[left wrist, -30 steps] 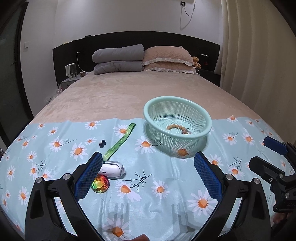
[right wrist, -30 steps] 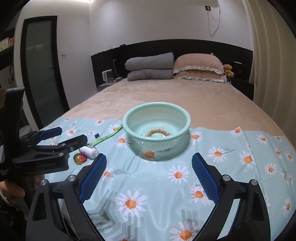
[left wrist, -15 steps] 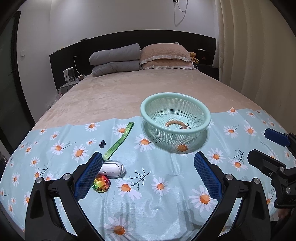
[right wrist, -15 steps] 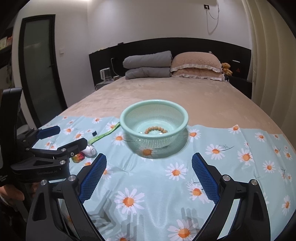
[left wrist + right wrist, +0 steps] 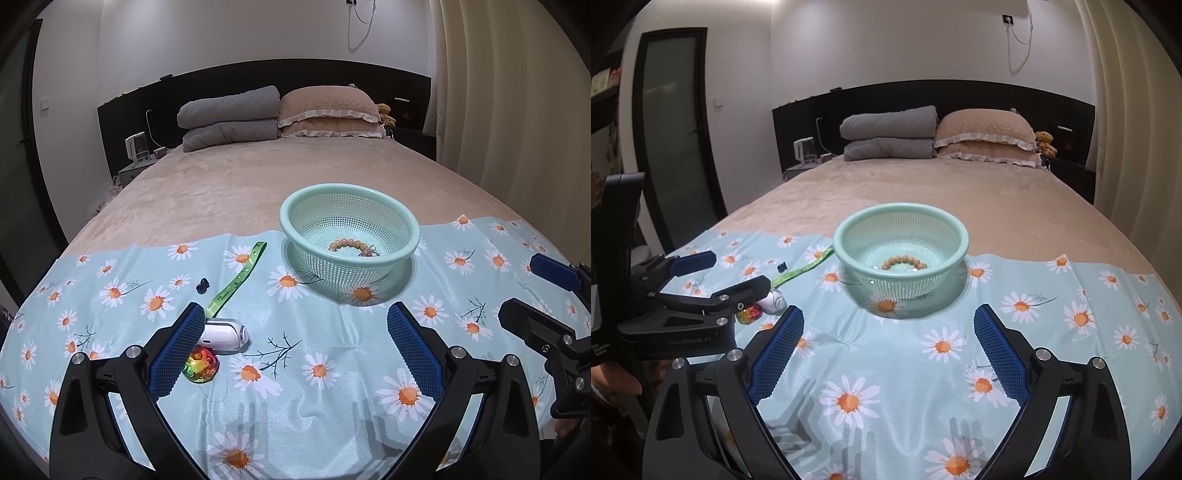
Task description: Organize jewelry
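Note:
A mint-green mesh basket stands on the daisy-print cloth and holds a tan bead bracelet and a small metal piece. Left of it lie a green ribbon strap, a small black item, a white capsule-shaped case and a rainbow gem. My left gripper is open and empty, its left finger beside the case and gem. My right gripper is open and empty, in front of the basket.
The daisy cloth covers the foot of a beige bed. Grey folded quilts and tan pillows lie at the dark headboard. A curtain hangs at the right, a door at the left.
Both grippers have drawn back and risen slightly, so the basket and small items look a little farther away. Nothing on the cloth has moved; both grippers stay open.

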Demonstrator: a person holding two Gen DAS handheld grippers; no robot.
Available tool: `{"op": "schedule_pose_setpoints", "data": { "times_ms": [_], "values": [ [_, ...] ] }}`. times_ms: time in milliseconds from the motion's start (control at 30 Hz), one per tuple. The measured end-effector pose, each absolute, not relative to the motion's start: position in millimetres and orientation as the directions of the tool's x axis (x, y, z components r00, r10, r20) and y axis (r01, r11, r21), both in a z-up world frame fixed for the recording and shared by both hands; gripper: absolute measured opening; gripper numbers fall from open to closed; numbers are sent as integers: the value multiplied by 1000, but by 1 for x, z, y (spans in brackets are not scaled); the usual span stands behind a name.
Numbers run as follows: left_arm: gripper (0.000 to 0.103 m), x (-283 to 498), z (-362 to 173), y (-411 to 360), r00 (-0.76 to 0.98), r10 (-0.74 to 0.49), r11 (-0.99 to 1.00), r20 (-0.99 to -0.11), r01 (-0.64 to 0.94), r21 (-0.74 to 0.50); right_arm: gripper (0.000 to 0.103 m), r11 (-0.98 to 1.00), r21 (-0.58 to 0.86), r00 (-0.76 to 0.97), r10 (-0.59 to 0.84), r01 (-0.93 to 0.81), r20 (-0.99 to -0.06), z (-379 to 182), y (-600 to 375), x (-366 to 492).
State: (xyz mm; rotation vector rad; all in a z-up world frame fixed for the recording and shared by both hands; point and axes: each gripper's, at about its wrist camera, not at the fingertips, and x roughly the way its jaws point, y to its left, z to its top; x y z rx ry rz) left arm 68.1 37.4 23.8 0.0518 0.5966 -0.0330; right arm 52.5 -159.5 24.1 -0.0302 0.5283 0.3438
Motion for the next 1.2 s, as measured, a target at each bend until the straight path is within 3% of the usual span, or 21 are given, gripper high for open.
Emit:
{"op": "schedule_pose_setpoints", "data": {
  "times_ms": [1200],
  "values": [
    [97, 67, 25, 36, 834, -23, 997, -551, 56, 43, 89, 944, 55, 818, 311, -326, -484, 27, -164, 48]
  ]
}}
